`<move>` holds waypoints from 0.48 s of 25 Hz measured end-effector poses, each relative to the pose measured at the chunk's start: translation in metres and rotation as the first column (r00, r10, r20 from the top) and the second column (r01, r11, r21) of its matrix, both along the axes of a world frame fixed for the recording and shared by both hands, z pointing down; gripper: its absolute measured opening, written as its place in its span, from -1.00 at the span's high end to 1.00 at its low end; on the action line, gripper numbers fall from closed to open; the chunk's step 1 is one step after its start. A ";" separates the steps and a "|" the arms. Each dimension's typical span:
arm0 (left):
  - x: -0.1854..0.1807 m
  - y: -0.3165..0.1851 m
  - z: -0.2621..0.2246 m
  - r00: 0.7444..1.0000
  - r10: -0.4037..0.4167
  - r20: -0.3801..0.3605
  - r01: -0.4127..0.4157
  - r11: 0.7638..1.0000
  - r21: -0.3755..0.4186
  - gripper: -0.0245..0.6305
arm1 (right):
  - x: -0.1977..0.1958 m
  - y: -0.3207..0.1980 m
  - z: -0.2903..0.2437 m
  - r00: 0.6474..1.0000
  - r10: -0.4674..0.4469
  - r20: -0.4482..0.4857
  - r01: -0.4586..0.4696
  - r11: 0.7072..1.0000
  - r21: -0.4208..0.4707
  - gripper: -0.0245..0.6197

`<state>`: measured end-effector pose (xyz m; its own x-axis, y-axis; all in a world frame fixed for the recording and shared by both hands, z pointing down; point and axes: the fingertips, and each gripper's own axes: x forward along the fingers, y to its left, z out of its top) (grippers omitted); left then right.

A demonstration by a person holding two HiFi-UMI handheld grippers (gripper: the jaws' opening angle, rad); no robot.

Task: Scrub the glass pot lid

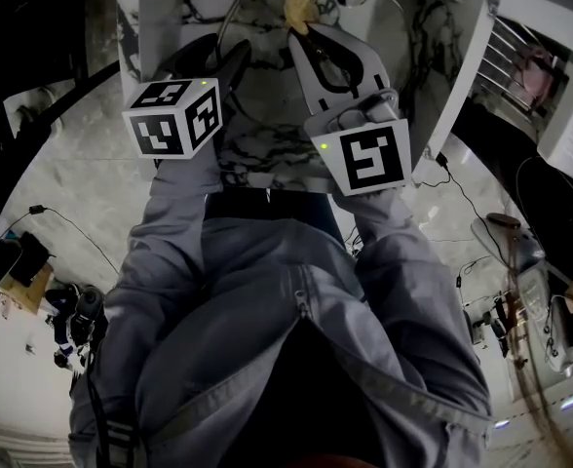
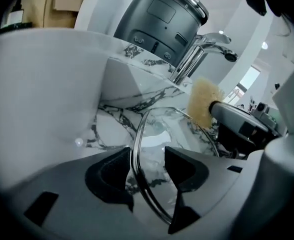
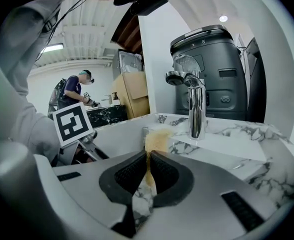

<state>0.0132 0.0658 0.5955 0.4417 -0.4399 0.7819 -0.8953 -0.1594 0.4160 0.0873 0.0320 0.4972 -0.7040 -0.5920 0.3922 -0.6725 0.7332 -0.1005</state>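
The glass pot lid [image 2: 137, 151] stands on edge in a marble sink [image 2: 132, 81], and in the head view its rim [image 1: 226, 22] shows as a thin arc. My left gripper [image 2: 147, 159] is open. The lid's rim passes between its jaws, close to the left pad, with a gap to the right pad. My right gripper [image 3: 148, 166] is shut on a yellow sponge [image 3: 157, 136]. In the left gripper view the sponge [image 2: 203, 101] sits at the lid's far upper edge. Both grippers [image 1: 223, 66] [image 1: 306, 27] reach over the sink in the head view.
A chrome faucet [image 3: 196, 104] rises at the sink's back edge, with a dark grey appliance [image 2: 159, 21] behind it. White sink walls close in at the left. Another person [image 3: 77, 91] works at a counter far behind. Cables lie on the floor [image 1: 62, 217].
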 end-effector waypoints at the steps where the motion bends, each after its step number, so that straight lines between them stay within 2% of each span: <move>1: 0.001 0.002 0.003 1.000 0.000 -0.016 0.000 1.000 -0.018 0.23 | 0.000 -0.001 0.000 1.000 -0.001 0.001 0.001 1.000 0.003 0.79; 7: 0.007 0.009 0.015 0.998 0.013 -0.056 -0.018 0.995 -0.099 0.21 | 0.004 -0.003 0.006 0.999 -0.032 -0.016 0.032 0.999 -0.006 0.79; 9: 0.004 0.007 0.014 0.999 -0.009 -0.047 0.004 0.995 -0.105 0.41 | 0.005 -0.003 0.010 0.998 -0.045 -0.037 0.044 0.999 -0.018 0.79; 12: 0.003 0.007 0.011 0.999 -0.024 -0.042 0.019 0.994 -0.109 0.44 | 0.005 0.000 0.012 0.995 -0.072 -0.072 0.070 0.997 -0.026 0.79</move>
<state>0.0158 0.0732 0.6068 0.4674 -0.3633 0.8059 -0.8789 -0.0925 0.4680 0.0928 0.0319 0.5093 -0.7130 -0.5314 0.4574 -0.6249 0.7775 -0.0709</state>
